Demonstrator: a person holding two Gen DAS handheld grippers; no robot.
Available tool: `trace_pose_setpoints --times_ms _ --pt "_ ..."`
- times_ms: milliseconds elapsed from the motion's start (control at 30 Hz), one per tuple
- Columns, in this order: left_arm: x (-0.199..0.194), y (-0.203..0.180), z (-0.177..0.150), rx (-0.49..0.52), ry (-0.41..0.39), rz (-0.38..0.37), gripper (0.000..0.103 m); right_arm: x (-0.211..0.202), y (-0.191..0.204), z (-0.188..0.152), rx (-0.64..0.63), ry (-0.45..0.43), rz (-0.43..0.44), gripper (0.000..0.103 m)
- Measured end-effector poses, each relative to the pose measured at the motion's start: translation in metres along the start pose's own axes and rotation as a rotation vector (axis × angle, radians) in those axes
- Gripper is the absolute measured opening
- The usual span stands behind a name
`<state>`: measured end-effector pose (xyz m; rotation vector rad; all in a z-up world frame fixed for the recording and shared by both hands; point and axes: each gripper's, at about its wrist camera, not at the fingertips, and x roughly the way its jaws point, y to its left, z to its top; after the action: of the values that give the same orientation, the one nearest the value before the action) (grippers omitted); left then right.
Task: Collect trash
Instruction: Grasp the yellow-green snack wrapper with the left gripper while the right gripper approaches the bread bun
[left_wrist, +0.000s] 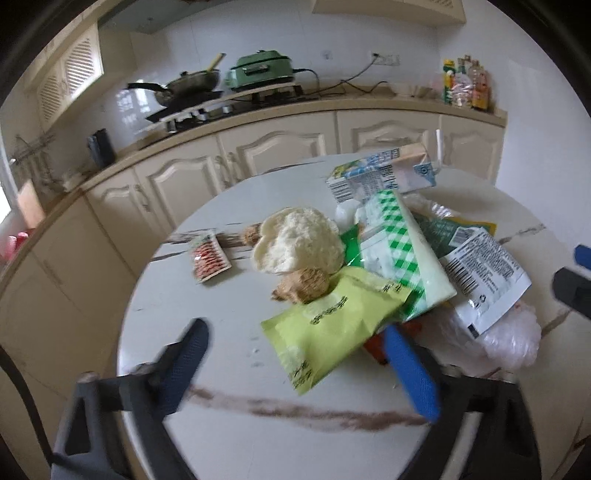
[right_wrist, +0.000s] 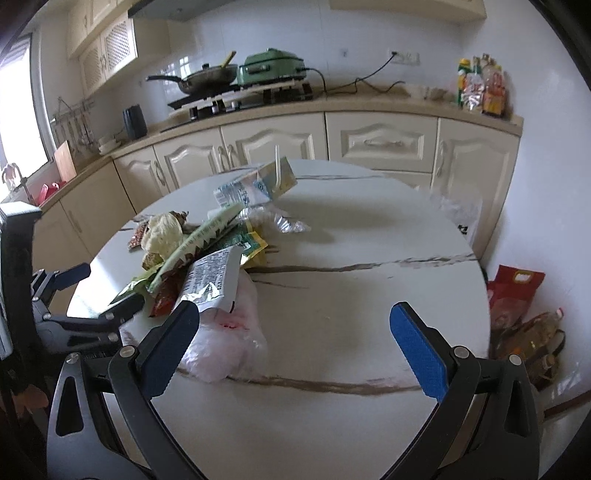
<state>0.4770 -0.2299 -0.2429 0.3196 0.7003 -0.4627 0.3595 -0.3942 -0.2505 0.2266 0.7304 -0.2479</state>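
Both tongs we hold gape, gripping nothing. Our left gripper (left_wrist: 295, 354) straddles the yellow-green packet (left_wrist: 325, 328) at the trash pile's (right_wrist: 207, 258) near edge. Our right gripper (right_wrist: 291, 347) hangs over bare table (right_wrist: 351, 236) right of it. Only its view shows bags (right_wrist: 517, 295) on the floor.
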Motion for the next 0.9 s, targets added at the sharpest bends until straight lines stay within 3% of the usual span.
trace_pose_setpoints --times_ms 67,133,167,200,367,567,733,900 --pt "0.004 0.004 0.001 -0.005 0.006 -0.057 0.064 0.006 0.001 0.001 -0.002 0.010 -0.004 0.103" --pt "0.010 0.005 0.002 -0.001 0.007 -0.089 0.043 0.010 0.002 0.002 -0.006 0.017 -0.008 0.103" --pt "0.013 0.006 0.002 0.003 0.008 -0.109 0.024 0.013 0.004 0.003 -0.008 0.022 -0.011 0.103" --pt "0.011 0.007 0.001 -0.002 0.013 -0.116 0.012 0.015 0.005 0.004 -0.009 0.024 -0.010 0.103" --pt "-0.004 0.026 -0.010 -0.072 0.012 -0.159 0.009 0.023 0.019 0.012 -0.022 0.024 -0.015 0.103" --pt "-0.052 0.058 -0.022 -0.172 -0.050 -0.221 0.007 0.018 0.054 0.035 -0.072 -0.025 0.009 0.103" --pt "-0.082 0.084 -0.036 -0.202 -0.072 -0.200 0.007 0.029 0.096 0.049 -0.114 -0.039 0.020 0.103" --pt "-0.095 0.106 -0.049 -0.230 -0.060 -0.199 0.007 0.050 0.132 0.055 -0.161 0.000 0.091 0.103"
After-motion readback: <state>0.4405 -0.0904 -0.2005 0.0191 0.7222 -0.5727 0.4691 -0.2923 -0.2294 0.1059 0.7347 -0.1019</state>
